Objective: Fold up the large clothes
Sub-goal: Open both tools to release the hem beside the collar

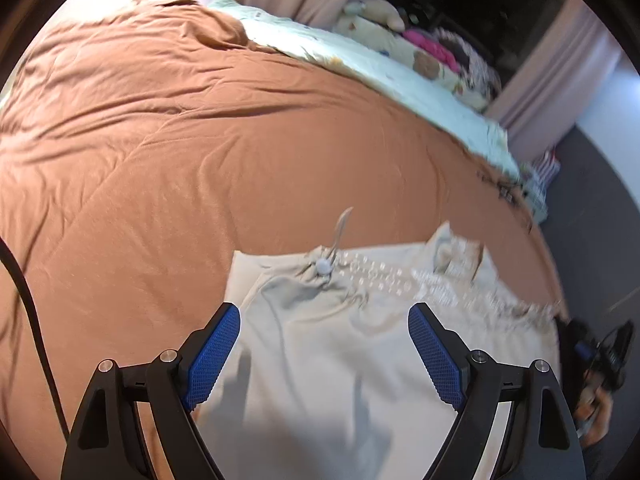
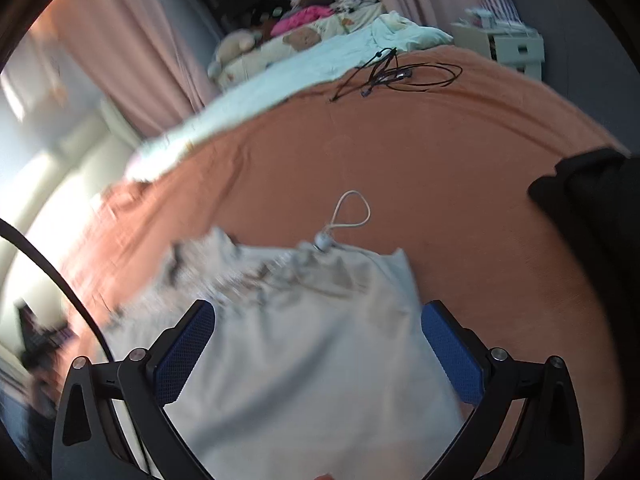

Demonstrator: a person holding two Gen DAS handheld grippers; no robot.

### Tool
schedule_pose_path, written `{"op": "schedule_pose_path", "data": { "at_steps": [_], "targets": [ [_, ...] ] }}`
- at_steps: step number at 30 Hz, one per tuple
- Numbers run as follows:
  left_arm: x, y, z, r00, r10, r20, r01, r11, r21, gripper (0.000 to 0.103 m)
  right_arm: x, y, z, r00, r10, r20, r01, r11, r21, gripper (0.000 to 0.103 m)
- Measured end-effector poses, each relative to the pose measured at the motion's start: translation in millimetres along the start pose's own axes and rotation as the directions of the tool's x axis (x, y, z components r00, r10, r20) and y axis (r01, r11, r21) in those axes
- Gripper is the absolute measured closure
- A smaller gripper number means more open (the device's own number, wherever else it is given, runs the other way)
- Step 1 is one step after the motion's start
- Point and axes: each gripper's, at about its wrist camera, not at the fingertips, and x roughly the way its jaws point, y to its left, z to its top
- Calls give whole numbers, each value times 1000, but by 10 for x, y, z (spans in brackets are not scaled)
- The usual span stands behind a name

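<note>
A pale beige garment (image 1: 360,352) lies flat on the orange-brown bed sheet (image 1: 168,152), with a drawstring and white toggle (image 1: 323,267) at its far edge. My left gripper (image 1: 324,320) is open and empty above the garment. In the right wrist view the same garment (image 2: 312,340) lies under my right gripper (image 2: 318,320), which is open and empty; its drawstring loop (image 2: 352,210) rests on the sheet (image 2: 460,160). The garment's left part is blurred.
A pale green quilt (image 1: 360,64) and soft toys (image 2: 240,46) lie along the far side of the bed. Black cables (image 2: 396,74) lie on the sheet. A dark garment (image 2: 588,200) sits at the right. Pink curtains (image 2: 132,40) hang behind.
</note>
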Motion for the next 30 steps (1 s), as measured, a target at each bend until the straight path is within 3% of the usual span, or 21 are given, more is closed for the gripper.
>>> {"op": "schedule_pose_path", "data": {
  "at_steps": [5, 14, 18, 21, 27, 30],
  "targets": [
    [167, -56, 4, 995, 83, -56, -77, 992, 100, 16, 210, 242, 58, 991, -112, -76, 104, 990, -98, 0],
    [924, -135, 71, 962, 210, -176, -153, 945, 290, 24, 936, 578, 387, 939, -285, -193, 233, 939, -254, 1],
    [1238, -148, 91, 943, 270, -194, -192, 918, 346, 32, 1243, 700, 553, 921, -324, -214, 260, 924, -280, 11],
    [1385, -133, 120, 942, 277, -187, -195, 910, 366, 40, 1436, 770, 680, 910, -354, -214, 287, 913, -290, 21],
    [1492, -84, 194, 952, 271, -142, -218, 926, 308, 49, 1722, 616, 714, 914, -333, -233, 298, 939, -175, 23],
    [1524, -119, 229, 952, 283, -118, -239, 926, 293, 51, 1768, 578, 698, 918, -343, -199, 315, 936, -159, 23]
  ]
}}
